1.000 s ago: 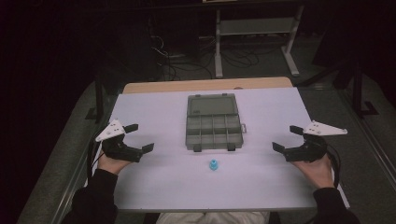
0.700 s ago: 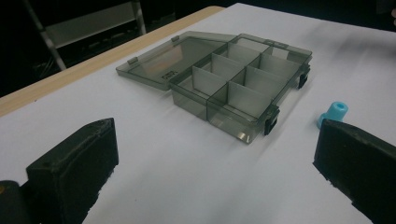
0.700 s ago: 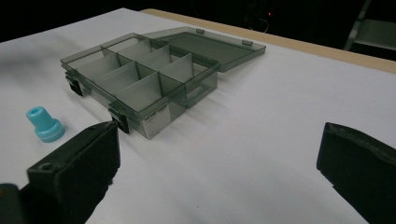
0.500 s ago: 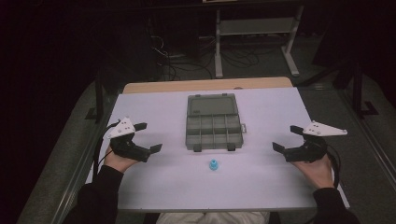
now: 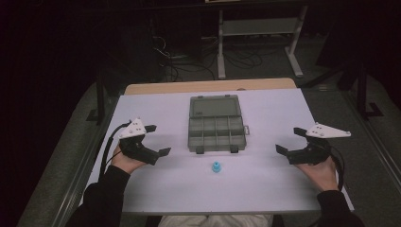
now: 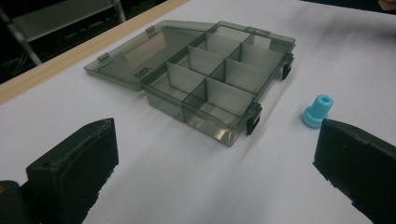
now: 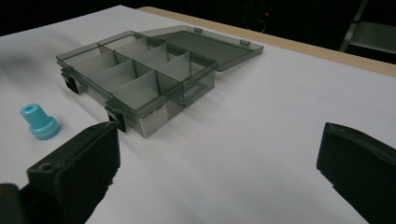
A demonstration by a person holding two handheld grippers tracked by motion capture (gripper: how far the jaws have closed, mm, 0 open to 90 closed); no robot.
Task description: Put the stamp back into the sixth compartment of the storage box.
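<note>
A grey see-through compartment box (image 5: 216, 126) lies open mid-table, lid folded flat toward the far side; its several compartments look empty (image 6: 219, 84) (image 7: 135, 70). A small blue stepped plug (image 5: 216, 166) stands upright just in front of the box (image 6: 317, 111) (image 7: 39, 122). My left gripper (image 5: 158, 140) hovers open at the table's left, jaws pointing toward the box and plug. My right gripper (image 5: 290, 140) is open at the right side, jaws pointing left toward the box. Nothing sits between either pair of jaws.
The white tabletop (image 5: 265, 184) has a wooden strip (image 5: 208, 86) along its far edge. Beyond it are a metal shelf frame (image 5: 257, 28) and cables on a dark floor. Black cables trail from both grippers.
My left gripper has moved right and slightly toward the box and plug, turning its jaws inward. The right gripper, box and plug have stayed put.
</note>
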